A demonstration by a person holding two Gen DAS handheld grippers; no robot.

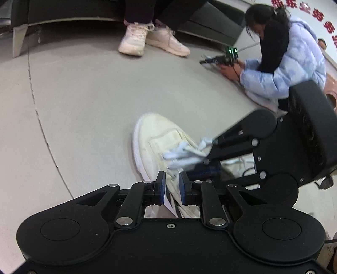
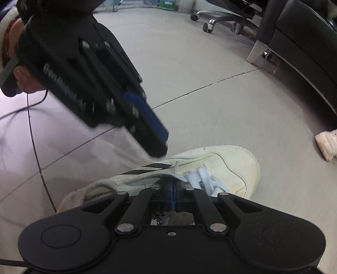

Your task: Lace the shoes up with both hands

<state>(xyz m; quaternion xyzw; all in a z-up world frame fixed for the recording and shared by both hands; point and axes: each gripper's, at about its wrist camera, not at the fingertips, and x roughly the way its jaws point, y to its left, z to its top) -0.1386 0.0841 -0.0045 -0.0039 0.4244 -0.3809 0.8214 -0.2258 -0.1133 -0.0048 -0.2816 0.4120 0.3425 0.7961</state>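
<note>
A cream sneaker [image 1: 151,134] with black side stripes stands on the grey floor, toe pointing away; in the right wrist view the sneaker [image 2: 231,164] lies just beyond my fingers. Its white lace [image 1: 181,155] is bunched loosely over the tongue. My right gripper [image 1: 200,163] comes in from the right, and in its own view the right gripper [image 2: 172,189] has its blue pads pressed together on a strand of the lace [image 2: 202,177]. My left gripper [image 1: 173,189] hovers over the shoe's side, its pads a little apart with nothing between them. The left gripper [image 2: 163,143] looks blurred above the stripes.
A seated person's white sneakers [image 1: 134,38] rest by a black sofa [image 1: 63,12]. A crouching person in a pale blue jacket [image 1: 294,63] holds another gripper [image 1: 221,59]. An office chair base [image 2: 221,19], a sofa [image 2: 294,42] and a thin cable [image 2: 35,143] are nearby.
</note>
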